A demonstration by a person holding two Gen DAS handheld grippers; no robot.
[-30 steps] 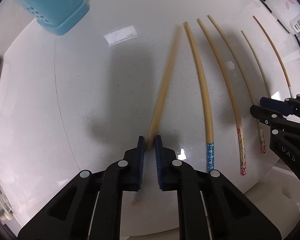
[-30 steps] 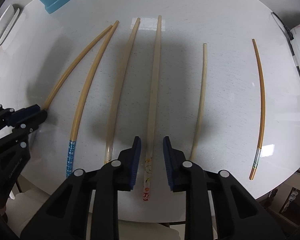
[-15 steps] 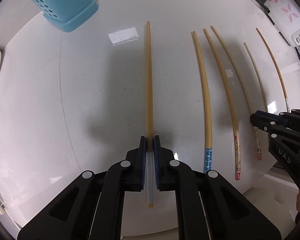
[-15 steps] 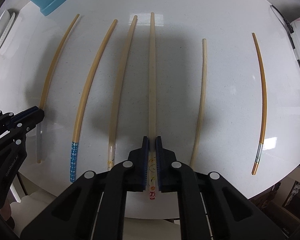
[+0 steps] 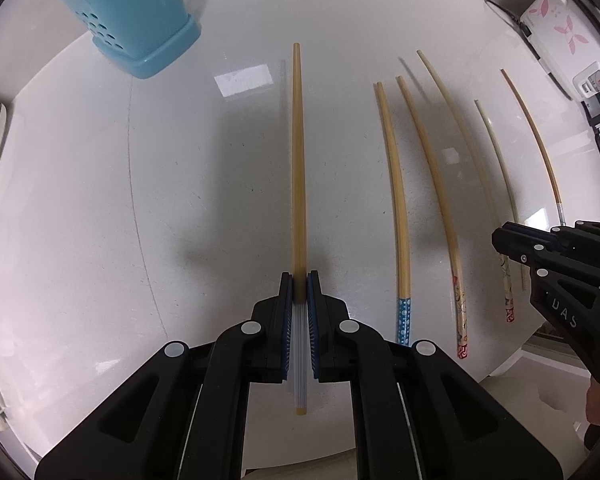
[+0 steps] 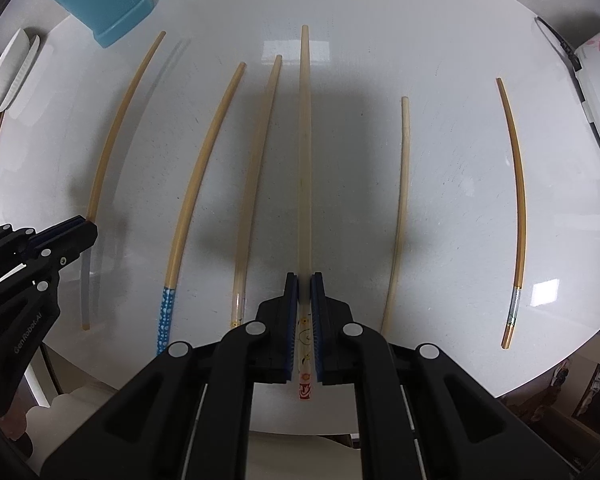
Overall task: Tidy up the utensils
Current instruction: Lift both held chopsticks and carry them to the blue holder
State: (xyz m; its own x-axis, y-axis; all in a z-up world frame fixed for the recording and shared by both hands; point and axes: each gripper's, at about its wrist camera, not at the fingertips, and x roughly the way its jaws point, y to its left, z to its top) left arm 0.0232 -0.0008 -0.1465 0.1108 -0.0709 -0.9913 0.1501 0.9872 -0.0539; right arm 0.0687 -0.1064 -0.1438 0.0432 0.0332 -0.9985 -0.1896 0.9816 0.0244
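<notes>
Both hand-held grippers have a chopstick each, lifted off the round white surface (image 6: 440, 40)

Left hand-held gripper (image 5: 299, 280) clamps a plain tan chopstick with a grey ribbed end (image 5: 298, 160); right hand-held gripper (image 6: 304, 282) clamps a pale flower-printed chopstick (image 6: 305, 140). Four more chopsticks lie alongside, near the front edge. Blue perforated plastic holder (image 5: 136, 12) stands far back left, open surface between.

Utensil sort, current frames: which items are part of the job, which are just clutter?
Job:
- silver-ended chopstick, in the left tongs
- flower-patterned chopstick, in the right tongs
- blue-dotted chopstick and the other loose chopsticks
- blue holder, likely the destination

Clutter:
- white appliance with pink flowers
- white dish at the table's edge
</notes>
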